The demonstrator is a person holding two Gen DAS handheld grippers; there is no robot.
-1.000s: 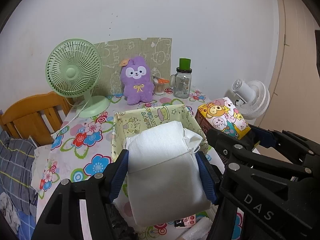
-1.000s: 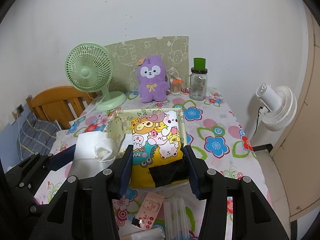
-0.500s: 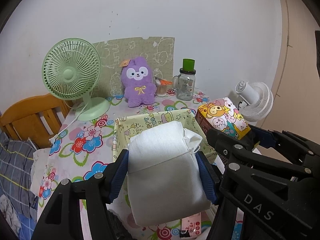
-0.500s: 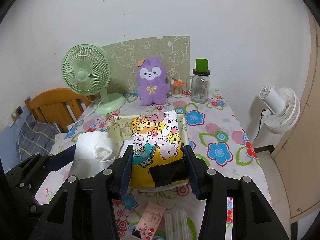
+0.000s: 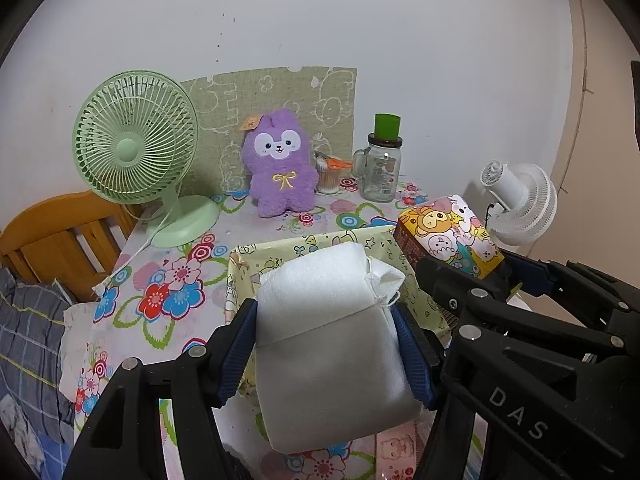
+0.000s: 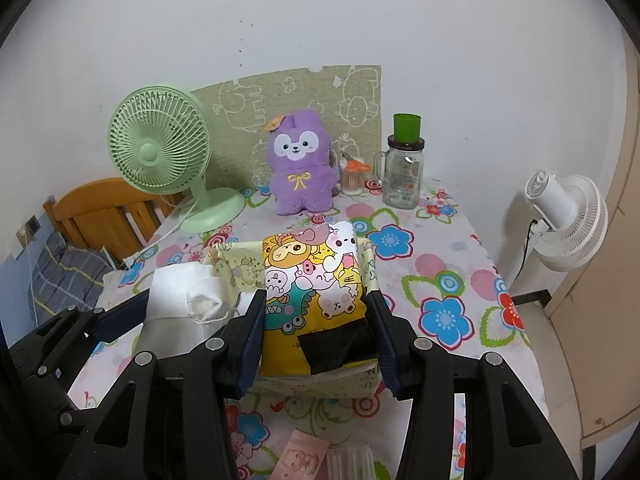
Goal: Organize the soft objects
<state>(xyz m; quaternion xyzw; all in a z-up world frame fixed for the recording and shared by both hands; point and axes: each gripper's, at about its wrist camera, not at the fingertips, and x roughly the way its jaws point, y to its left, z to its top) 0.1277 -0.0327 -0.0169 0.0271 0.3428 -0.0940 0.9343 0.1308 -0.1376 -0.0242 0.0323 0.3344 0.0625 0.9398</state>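
L tongs [image 5: 332,344] pinching white tissue pack [image 5: 328,344], R tongs [image 6: 316,332] pinching cartoon tissue pack [image 6: 314,292], both above the storage box [image 5: 384,248] mid-table; risk: soft packs slip or snag box rim w/ both lowered together.

Both tools — left tool [image 5: 326,344] and right tool [image 6: 316,330] — have carried their packs forward over the yellow box [image 5: 384,248].

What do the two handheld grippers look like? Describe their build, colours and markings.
Both are alike. The left gripper and right gripper are matte black plastic linkages with angular arms joined by round silver rivets or screws. Their fingers carry dark blue ribbed pads on the inner faces. White letters "DAS" mark the right gripper's arm in the left wrist view. No cables, hands or sleeves show.
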